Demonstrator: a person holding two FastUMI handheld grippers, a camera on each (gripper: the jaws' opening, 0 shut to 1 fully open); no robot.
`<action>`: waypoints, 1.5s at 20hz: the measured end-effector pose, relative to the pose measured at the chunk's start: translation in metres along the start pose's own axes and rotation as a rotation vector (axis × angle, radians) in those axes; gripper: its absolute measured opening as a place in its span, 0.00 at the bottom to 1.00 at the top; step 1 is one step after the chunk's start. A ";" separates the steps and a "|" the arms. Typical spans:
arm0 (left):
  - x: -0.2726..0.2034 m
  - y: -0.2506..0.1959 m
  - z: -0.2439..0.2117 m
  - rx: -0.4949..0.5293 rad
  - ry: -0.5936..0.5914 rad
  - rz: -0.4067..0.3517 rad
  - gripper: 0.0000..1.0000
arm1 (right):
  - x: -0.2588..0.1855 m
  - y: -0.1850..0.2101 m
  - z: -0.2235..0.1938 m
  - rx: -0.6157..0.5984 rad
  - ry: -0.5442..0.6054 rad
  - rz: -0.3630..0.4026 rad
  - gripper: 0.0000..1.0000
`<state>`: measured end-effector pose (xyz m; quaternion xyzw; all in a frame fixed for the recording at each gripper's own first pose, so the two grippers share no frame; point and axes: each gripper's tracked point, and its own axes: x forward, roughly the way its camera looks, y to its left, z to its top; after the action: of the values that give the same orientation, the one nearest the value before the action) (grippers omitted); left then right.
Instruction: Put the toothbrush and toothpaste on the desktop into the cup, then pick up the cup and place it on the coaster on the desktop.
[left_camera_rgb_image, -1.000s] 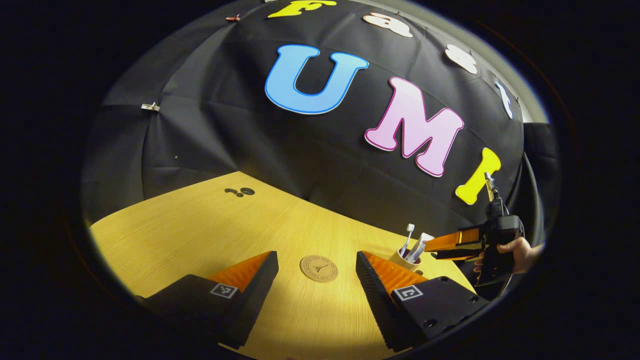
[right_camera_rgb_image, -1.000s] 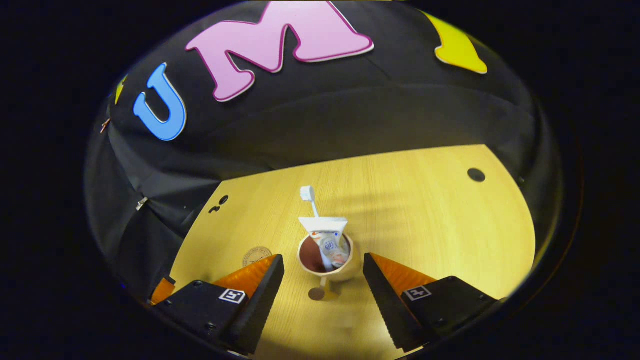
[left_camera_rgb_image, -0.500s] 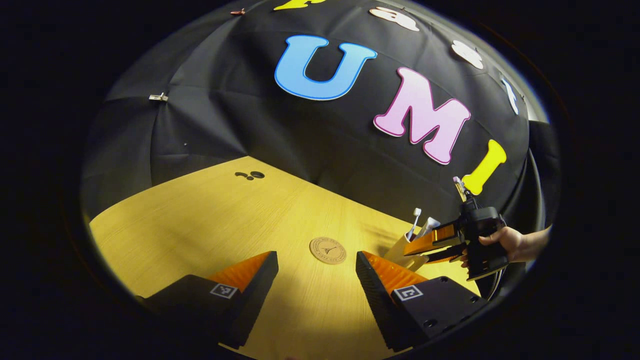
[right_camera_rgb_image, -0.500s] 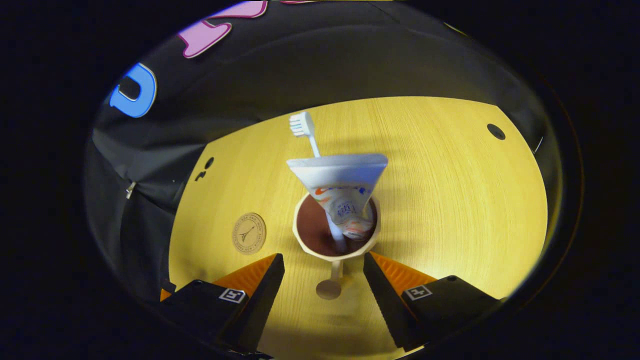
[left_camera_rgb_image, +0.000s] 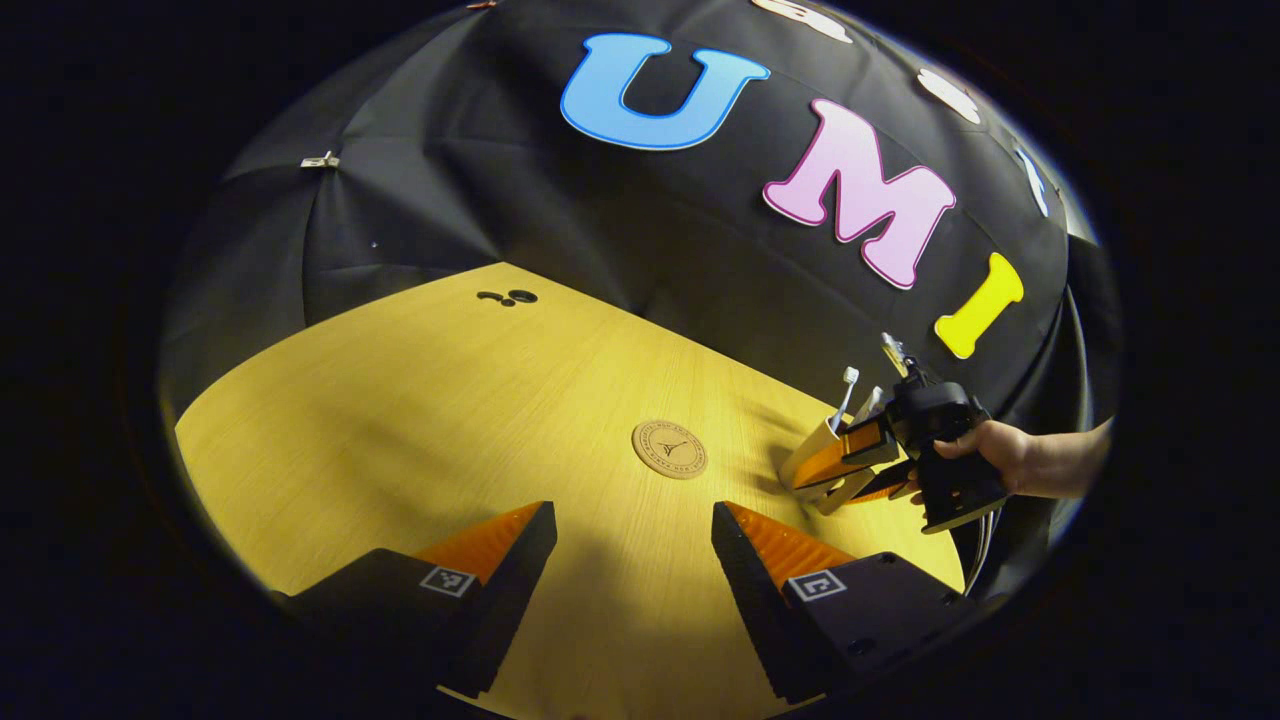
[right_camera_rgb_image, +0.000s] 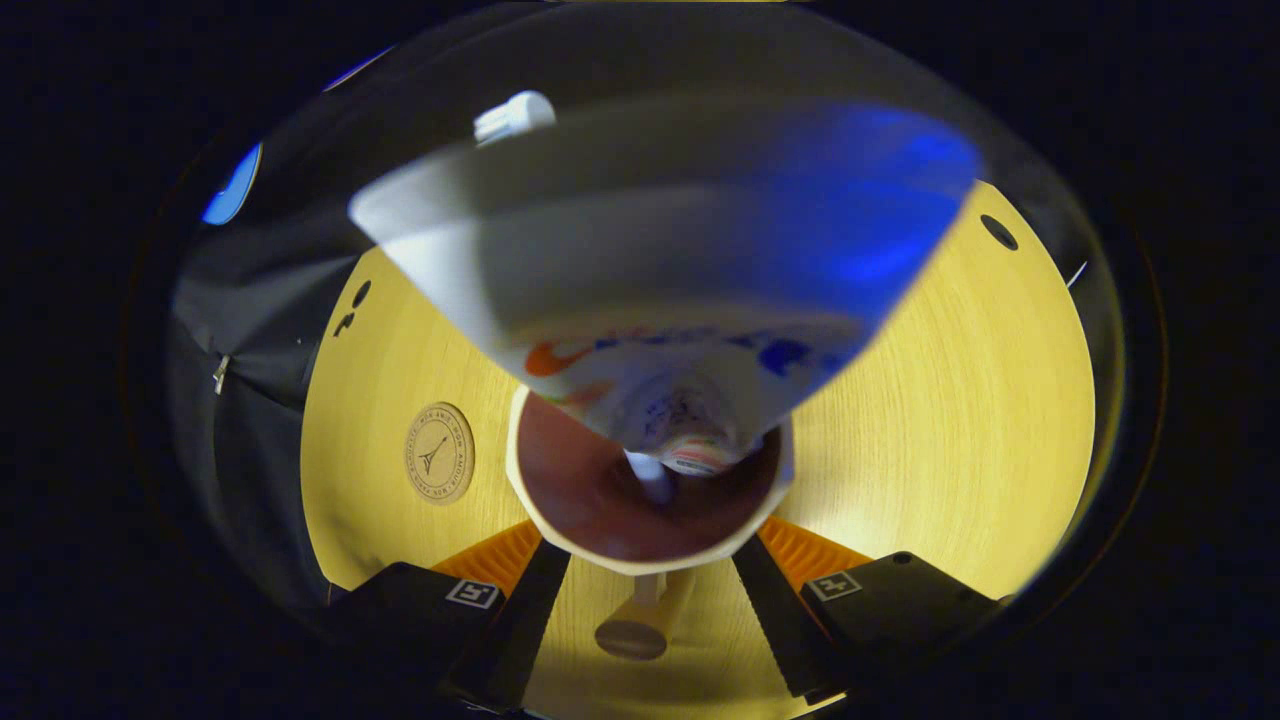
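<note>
In the left gripper view, the left gripper (left_camera_rgb_image: 633, 560) hangs wide open over the desktop (left_camera_rgb_image: 400, 420) with nothing in it, the coaster (left_camera_rgb_image: 669, 449) just ahead, and off to the right a hand (left_camera_rgb_image: 985, 455) has the right gripper (left_camera_rgb_image: 840, 470) around the cup (left_camera_rgb_image: 812, 462). In the right gripper view, the cup (right_camera_rgb_image: 640, 500) sits between the fingers (right_camera_rgb_image: 520, 600) holding the toothpaste (right_camera_rgb_image: 660, 300) and toothbrush (right_camera_rgb_image: 513, 114), the coaster (right_camera_rgb_image: 439, 452) to its left, and honestly can't tell if they're squeezing it yet.

Left claw (left_camera_rgb_image: 630, 545): black bodies, ridged wedge fingers, 2 square markers; right claw (right_camera_rgb_image: 650, 590) alike
</note>
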<state>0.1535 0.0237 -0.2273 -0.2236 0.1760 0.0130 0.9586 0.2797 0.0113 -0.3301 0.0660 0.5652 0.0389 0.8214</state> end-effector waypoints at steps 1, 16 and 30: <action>0.000 -0.002 0.001 0.004 0.004 -0.005 0.98 | 0.006 0.002 -0.002 -0.001 0.017 -0.001 0.94; -0.007 -0.002 -0.018 0.033 0.081 -0.026 0.97 | 0.012 -0.002 -0.005 -0.183 0.012 -0.095 0.34; -0.012 -0.008 -0.037 0.063 0.116 -0.031 0.98 | -0.007 0.045 0.015 -0.259 -0.080 -0.026 0.33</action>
<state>0.1311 0.0015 -0.2506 -0.1966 0.2281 -0.0204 0.9534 0.2922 0.0541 -0.3116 -0.0465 0.5228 0.0984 0.8455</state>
